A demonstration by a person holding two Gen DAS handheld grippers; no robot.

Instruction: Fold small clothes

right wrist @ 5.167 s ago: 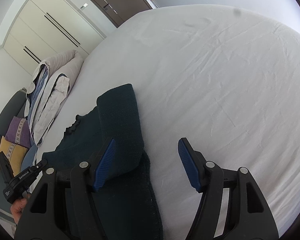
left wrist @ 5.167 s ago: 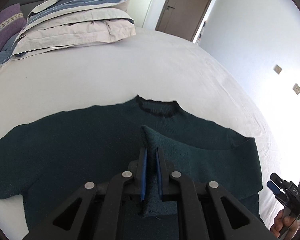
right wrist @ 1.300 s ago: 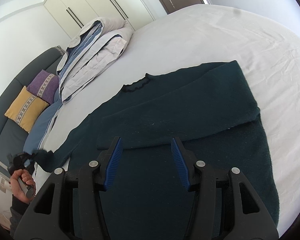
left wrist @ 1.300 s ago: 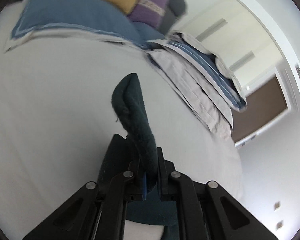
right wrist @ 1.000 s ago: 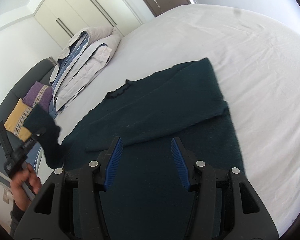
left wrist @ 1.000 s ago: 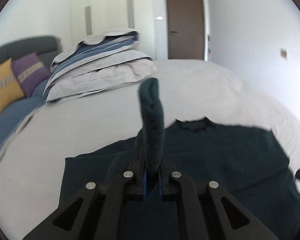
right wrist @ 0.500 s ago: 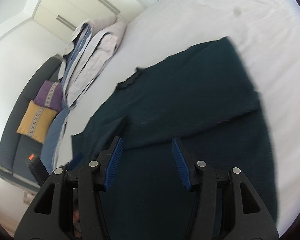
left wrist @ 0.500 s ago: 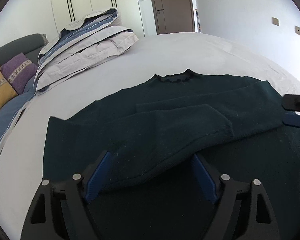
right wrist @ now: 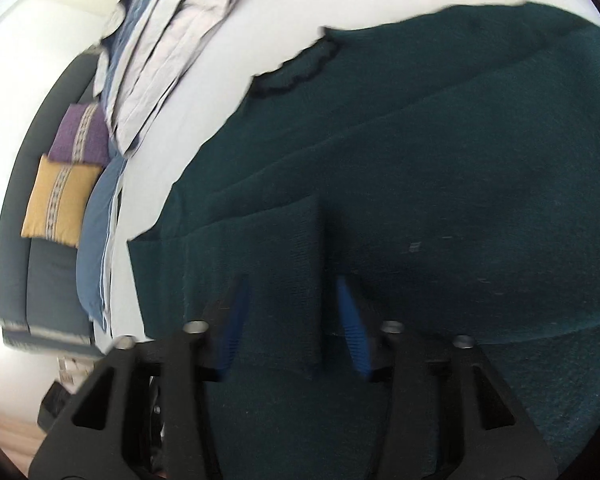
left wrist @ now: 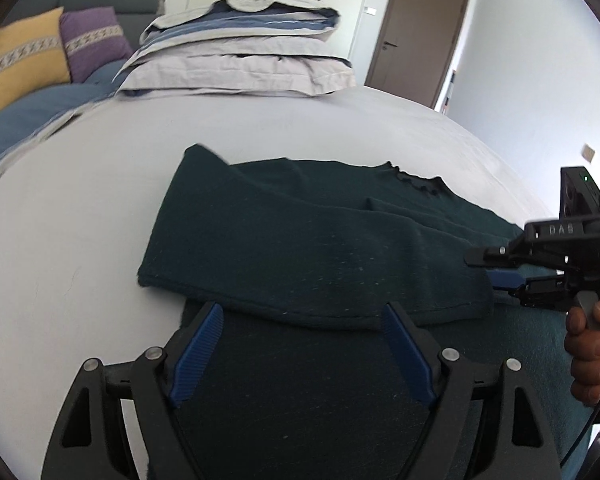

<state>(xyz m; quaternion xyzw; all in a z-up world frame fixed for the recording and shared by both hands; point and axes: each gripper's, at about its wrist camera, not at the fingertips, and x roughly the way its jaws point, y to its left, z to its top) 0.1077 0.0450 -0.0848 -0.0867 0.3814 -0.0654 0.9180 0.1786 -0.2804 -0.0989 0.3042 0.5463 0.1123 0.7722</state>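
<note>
My left hand-held gripper (left wrist: 300, 354) has let go of the sweater (left wrist: 308, 240) sleeve, now folded across; my right hand-held gripper (right wrist: 296, 320) also gapes.

The only readable text is raised lettering on the black body of the right tongs (left wrist: 504, 270), seen from the left wrist view at the right edge: it looks like "DAS", though the letters are small and the middle one is not sure. It stands on the top bar of the body, just behind the jaws and above the hand (left wrist: 592, 354) that grips the handle. The right wrist view is blurred and shows no text
</note>
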